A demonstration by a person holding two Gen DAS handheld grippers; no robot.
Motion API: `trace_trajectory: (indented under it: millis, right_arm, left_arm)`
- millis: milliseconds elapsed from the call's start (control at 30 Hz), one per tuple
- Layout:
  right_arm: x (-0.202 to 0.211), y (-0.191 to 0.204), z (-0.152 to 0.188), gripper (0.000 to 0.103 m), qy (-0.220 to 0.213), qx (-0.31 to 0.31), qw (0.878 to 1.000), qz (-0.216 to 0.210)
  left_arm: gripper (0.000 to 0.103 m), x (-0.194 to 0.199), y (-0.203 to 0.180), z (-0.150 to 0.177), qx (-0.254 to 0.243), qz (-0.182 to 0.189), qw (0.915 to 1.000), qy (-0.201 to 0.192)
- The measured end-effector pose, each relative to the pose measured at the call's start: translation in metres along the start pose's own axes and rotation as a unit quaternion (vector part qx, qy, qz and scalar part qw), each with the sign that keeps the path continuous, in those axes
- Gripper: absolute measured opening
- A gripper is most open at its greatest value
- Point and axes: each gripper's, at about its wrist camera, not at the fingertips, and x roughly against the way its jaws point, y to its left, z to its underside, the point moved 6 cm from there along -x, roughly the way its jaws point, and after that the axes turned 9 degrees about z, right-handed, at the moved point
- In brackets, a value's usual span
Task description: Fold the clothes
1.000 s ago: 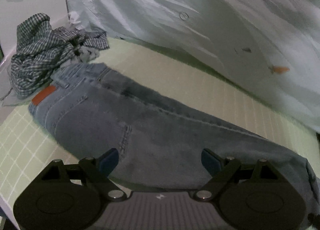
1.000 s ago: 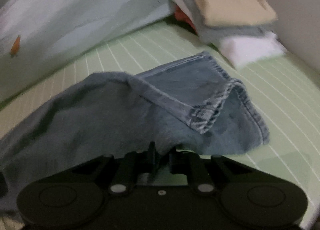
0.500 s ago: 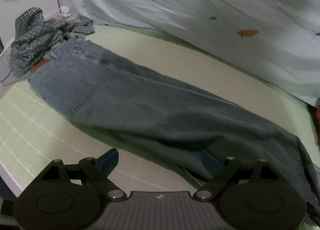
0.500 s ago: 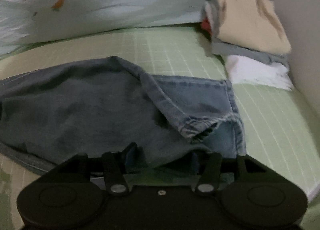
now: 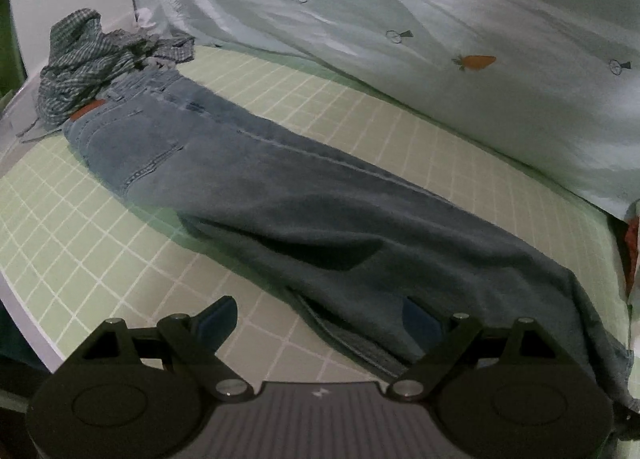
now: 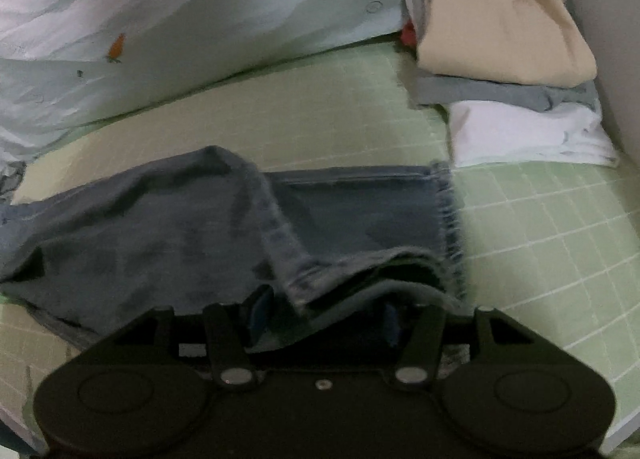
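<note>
A pair of blue jeans (image 5: 280, 195) lies stretched out on the green checked sheet (image 5: 80, 219), waistband with its orange patch at the far left, legs running to the near right. My left gripper (image 5: 320, 319) is open, low over the near edge of the legs. In the right wrist view the hem end of the jeans (image 6: 352, 219) lies rumpled, one corner folded over. My right gripper (image 6: 324, 315) is open, with the loose hem cloth lying between its fingers.
A crumpled checked shirt (image 5: 92, 63) lies past the waistband at the far left. A stack of folded clothes (image 6: 504, 59) stands at the far right by the wall. A pale quilt with carrot prints (image 5: 440, 39) runs along the back. The bed's edge is close at the near left.
My right gripper has opened and let go of the jeans hem, which has dropped onto the sheet. My left gripper has pulled back toward the near edge, staying open.
</note>
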Motion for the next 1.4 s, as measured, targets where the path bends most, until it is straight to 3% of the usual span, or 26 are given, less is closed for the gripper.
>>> trace_trajectory:
  millis: [133, 367, 467, 600, 667, 733, 800, 833, 967, 1200, 1300, 1400]
  right_arm:
    - [-0.002, -0.012, -0.004, 0.058, -0.008, 0.021, 0.999, 0.034]
    - [-0.004, -0.012, -0.004, 0.079, -0.043, 0.104, 0.984, 0.138]
    - [-0.002, -0.015, -0.009, 0.082, -0.060, 0.119, 0.978, 0.163]
    - [-0.014, -0.018, -0.024, 0.083, -0.083, 0.147, 0.972, 0.162]
    - [-0.025, -0.031, -0.043, 0.078, -0.100, 0.113, 0.970, 0.191]
    - [-0.028, -0.054, -0.062, 0.073, -0.097, 0.002, 0.979, 0.181]
    - [-0.022, -0.074, -0.065, 0.074, -0.082, -0.115, 0.983, 0.118]
    - [-0.020, -0.077, -0.060, 0.076, -0.070, -0.137, 0.983, 0.096]
    - [-0.016, -0.055, -0.022, 0.076, -0.018, -0.082, 0.991, 0.106]
    - [-0.005, -0.045, 0.014, 0.076, 0.019, -0.092, 0.991, 0.091]
    - [-0.012, -0.039, 0.018, 0.062, 0.022, -0.093, 0.992, 0.077]
    - [-0.010, -0.035, 0.016, 0.036, -0.002, -0.086, 0.993, 0.083]
  left_arm:
    - [0.090, -0.001, -0.012, 0.004, -0.010, -0.001, 0.9999, 0.002]
    - [0.090, -0.001, -0.022, 0.002, -0.018, -0.012, 0.9998, 0.003]
    - [0.090, -0.004, -0.027, 0.003, -0.025, -0.011, 0.9996, 0.009]
    - [0.090, -0.011, -0.038, 0.001, -0.037, -0.002, 0.9992, 0.016]
    - [0.090, -0.014, -0.044, 0.000, -0.041, 0.005, 0.9990, 0.019]
    - [0.090, -0.015, -0.049, 0.001, -0.042, 0.019, 0.9988, 0.019]
    - [0.090, -0.014, -0.052, 0.002, -0.044, 0.026, 0.9986, 0.016]
    - [0.090, -0.013, -0.052, 0.002, -0.045, 0.025, 0.9986, 0.015]
    - [0.090, -0.011, -0.046, 0.001, -0.036, 0.021, 0.9991, 0.009]
    - [0.090, -0.009, -0.033, 0.007, -0.029, 0.022, 0.9990, 0.025]
    - [0.090, -0.006, -0.033, 0.008, -0.043, 0.026, 0.9984, 0.027]
    - [0.090, -0.002, -0.028, 0.010, -0.053, 0.025, 0.9979, 0.026]
